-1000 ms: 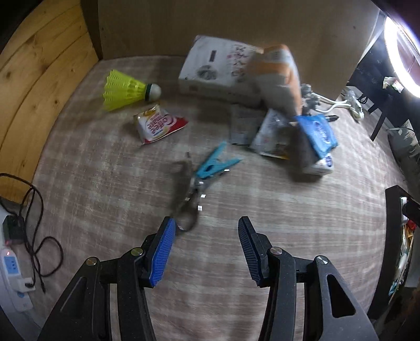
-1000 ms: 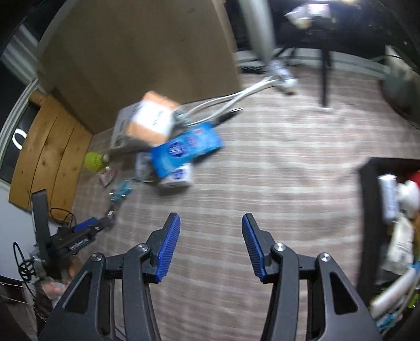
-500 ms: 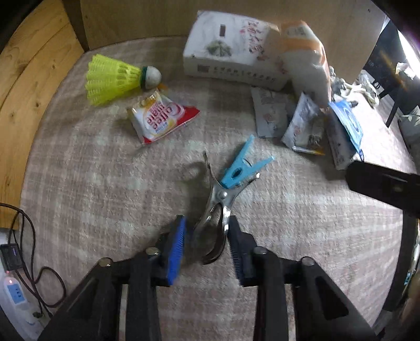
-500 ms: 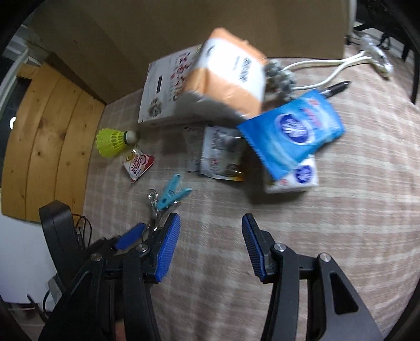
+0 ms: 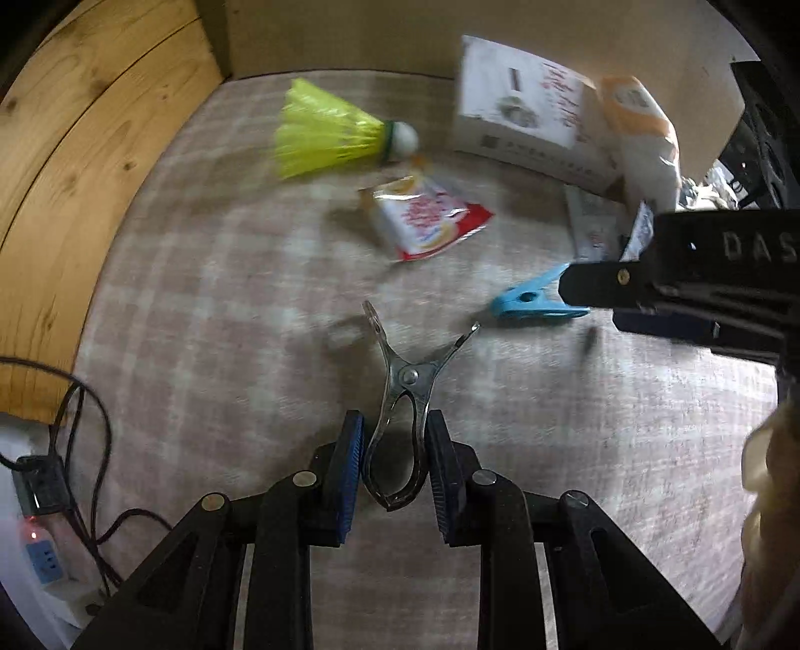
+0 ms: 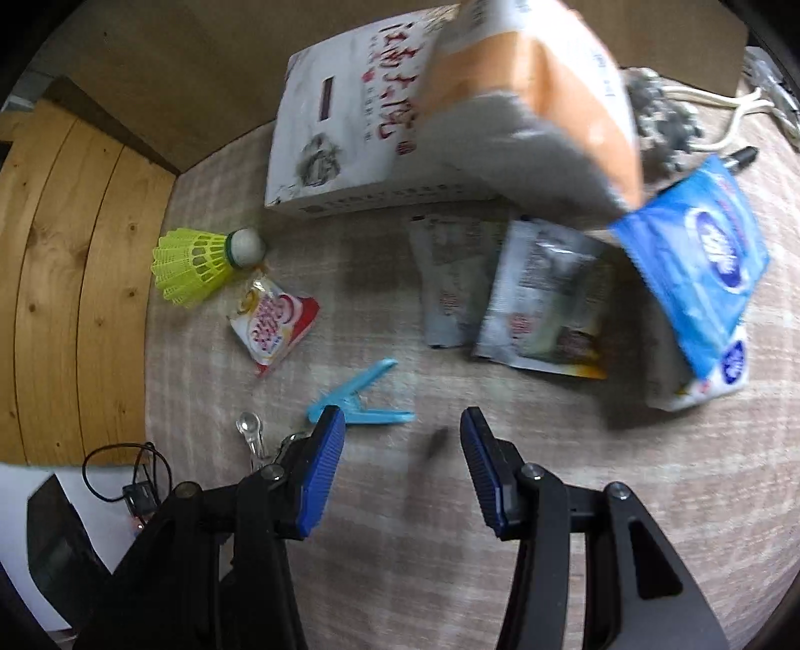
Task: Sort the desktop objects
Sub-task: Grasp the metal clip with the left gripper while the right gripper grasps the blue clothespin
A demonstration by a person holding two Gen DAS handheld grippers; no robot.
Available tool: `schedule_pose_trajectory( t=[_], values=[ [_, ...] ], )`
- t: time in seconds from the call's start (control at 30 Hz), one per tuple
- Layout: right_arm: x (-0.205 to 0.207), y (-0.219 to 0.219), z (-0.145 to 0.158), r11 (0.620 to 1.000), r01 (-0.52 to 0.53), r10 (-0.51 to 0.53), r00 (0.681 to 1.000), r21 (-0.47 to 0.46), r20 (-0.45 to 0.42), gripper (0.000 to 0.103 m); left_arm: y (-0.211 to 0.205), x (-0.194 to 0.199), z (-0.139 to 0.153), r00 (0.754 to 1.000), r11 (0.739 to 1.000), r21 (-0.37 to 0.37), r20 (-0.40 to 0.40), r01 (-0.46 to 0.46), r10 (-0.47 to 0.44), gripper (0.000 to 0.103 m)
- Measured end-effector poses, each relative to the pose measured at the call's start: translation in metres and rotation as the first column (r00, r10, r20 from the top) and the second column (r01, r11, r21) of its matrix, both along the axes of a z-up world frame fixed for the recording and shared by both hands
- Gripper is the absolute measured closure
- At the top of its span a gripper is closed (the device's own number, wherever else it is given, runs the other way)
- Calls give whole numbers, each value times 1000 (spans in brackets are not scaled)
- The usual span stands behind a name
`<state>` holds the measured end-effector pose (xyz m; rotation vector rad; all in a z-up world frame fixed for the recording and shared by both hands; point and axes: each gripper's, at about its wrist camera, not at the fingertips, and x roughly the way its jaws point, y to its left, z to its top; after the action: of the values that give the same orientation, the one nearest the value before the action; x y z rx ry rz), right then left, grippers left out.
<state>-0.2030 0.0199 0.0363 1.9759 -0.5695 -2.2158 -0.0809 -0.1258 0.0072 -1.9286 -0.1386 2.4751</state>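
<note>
Beside the metal clip [image 5: 400, 395], a blue clothespin [image 6: 357, 400] lies near.

Off the tablecloth [image 5: 210, 310] you have: wood-plank panel [image 5: 85, 150] along its left edge, brown board [image 5: 350, 30] behind it, black cable [image 5: 90, 450] and power strip [image 5: 42, 560] at its near-left corner.

Raised letters "DAS" – cut off – on the right gripper [image 5: 720, 280].

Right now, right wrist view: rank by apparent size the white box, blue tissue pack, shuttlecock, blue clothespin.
1. white box
2. blue tissue pack
3. shuttlecock and blue clothespin: look about alike, so unranked.
Fisheye distortion and nearness make all of this approximate.
</note>
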Motion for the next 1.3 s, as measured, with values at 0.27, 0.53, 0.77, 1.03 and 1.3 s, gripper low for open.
schedule_pose_trajectory(
  t=[0.27, 0.53, 0.77, 1.03, 1.3],
  values=[
    [-26, -38, 7, 982, -170, 179, 975, 78, -129, 55, -25, 14, -2, 999, 998, 27, 6, -50, 50, 80],
    [-25, -34, -6, 965, -254, 257, 966, 70, -38, 55, -28, 24, -4, 998, 997, 46, 5, -68, 68, 80],
    [-4, -32, -5, 941, -316, 323, 946, 121, -42, 55, -27, 33, -5, 997, 995, 49, 7, -81, 81, 80],
    [17, -46, -2, 902, -348, 374, 925, 256, -61, 69, -12, 63, -7, 994, 993, 47, 6, -108, 107, 80],
    [51, 13, 9, 955, -255, 268, 961, 149, -73, 70, 33, 98, 12, 996, 995, 55, -20, -85, 86, 80]
  ],
)
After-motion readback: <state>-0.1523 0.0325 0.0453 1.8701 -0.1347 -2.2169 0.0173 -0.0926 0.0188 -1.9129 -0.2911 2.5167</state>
